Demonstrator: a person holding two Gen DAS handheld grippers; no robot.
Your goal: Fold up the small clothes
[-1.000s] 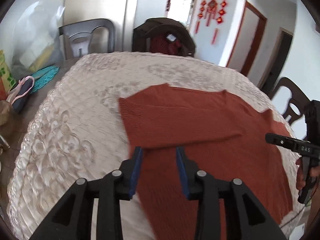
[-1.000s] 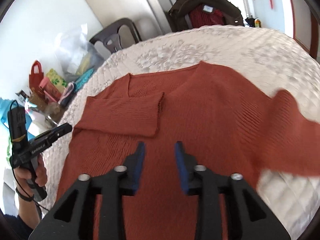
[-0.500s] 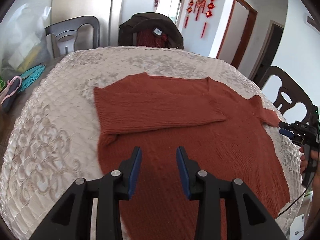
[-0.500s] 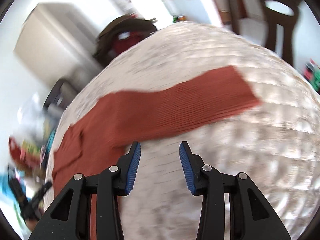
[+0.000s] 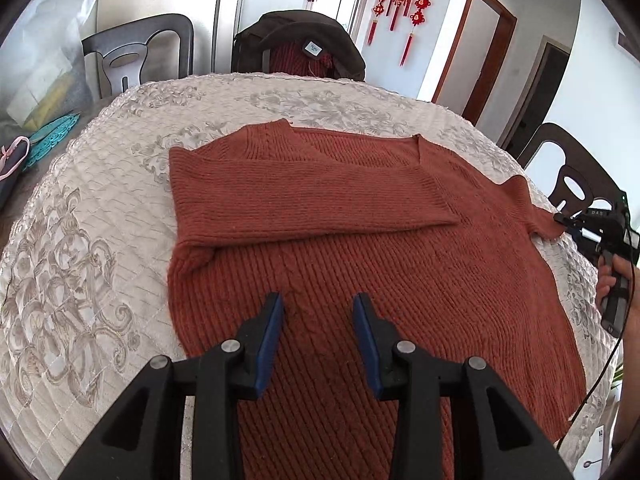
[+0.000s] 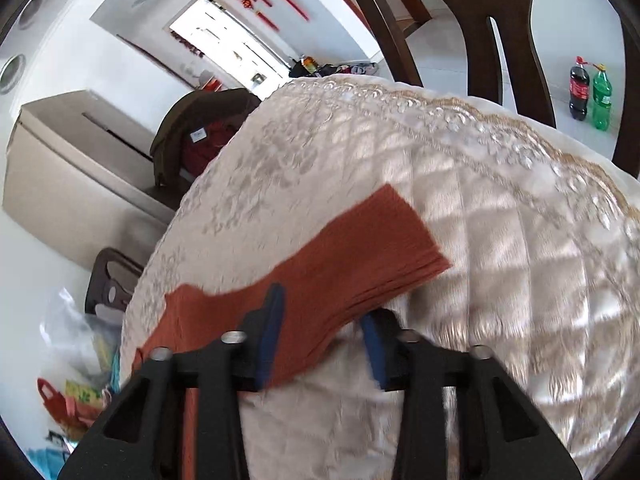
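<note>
My left jaws (image 5: 318,312) are open and hold nothing. They hang over the red sweater (image 5: 360,264), which lies flat on the table (image 5: 80,280). One sleeve (image 5: 304,196) is already folded across the chest, past my left jaws.

My right jaws (image 6: 324,320) are open too. The other sleeve (image 6: 360,256) lies between them, but they are not pinching it yet.

I think the sweater is soft, thick and floppy. It will bend and sag, not slip or break. I should grab the sleeve near its end, through both layers.

The left view shows the whole sweater and my right jaws at the sleeve tip. The right view shows only the sleeve up close, and a chair (image 6: 500,32) past it.
</note>
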